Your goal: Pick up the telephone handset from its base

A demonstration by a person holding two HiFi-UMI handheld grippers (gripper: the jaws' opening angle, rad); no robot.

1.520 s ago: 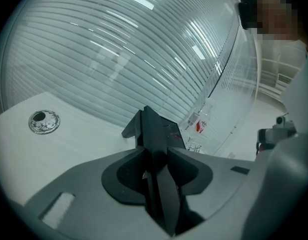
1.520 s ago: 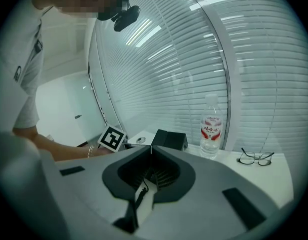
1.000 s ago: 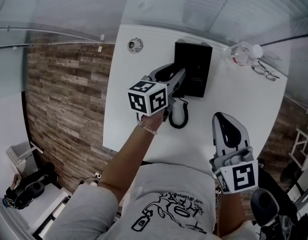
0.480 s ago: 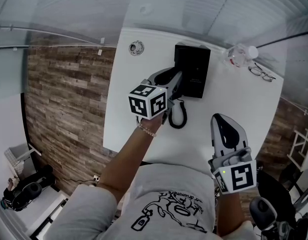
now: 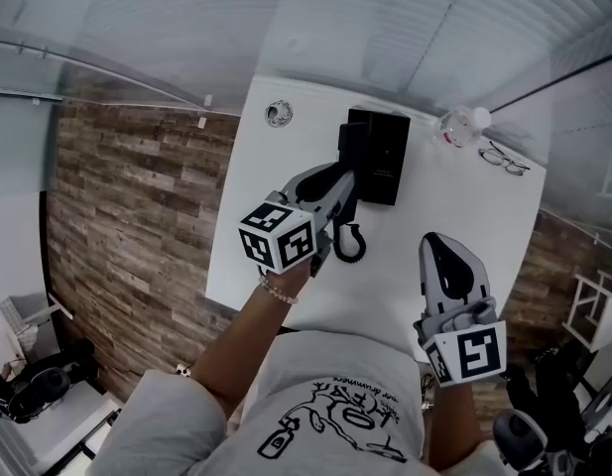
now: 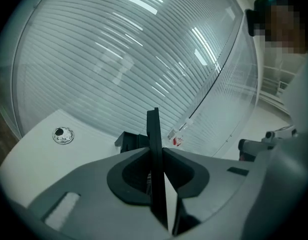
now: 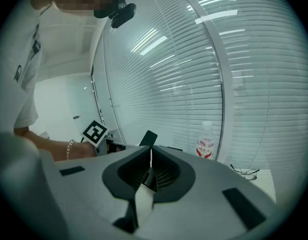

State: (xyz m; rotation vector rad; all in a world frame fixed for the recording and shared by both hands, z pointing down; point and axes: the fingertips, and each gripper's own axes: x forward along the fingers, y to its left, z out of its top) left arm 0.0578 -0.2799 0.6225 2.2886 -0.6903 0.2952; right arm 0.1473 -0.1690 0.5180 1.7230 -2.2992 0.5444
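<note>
My left gripper (image 5: 337, 188) is shut on the black telephone handset (image 5: 346, 147), which is raised off the left side of the black phone base (image 5: 387, 162). In the left gripper view the handset (image 6: 154, 134) stands edge-on between the pads, with the base (image 6: 128, 142) behind it. A black coiled cord (image 5: 351, 242) hangs from the handset down to the white table (image 5: 464, 206). My right gripper (image 5: 442, 246) hovers at the table's near right, shut, with nothing between its fingers (image 7: 150, 151).
A plastic bottle (image 5: 462, 125) and a pair of glasses (image 5: 504, 157) lie at the far right of the table; both also show in the right gripper view, bottle (image 7: 205, 143) and glasses (image 7: 243, 171). A round cable hole (image 5: 278, 113) sits far left. Blinds run behind the table.
The left gripper's jaws closed on the handset and then rose with it, off the base and toward me. The right gripper rose a little.
</note>
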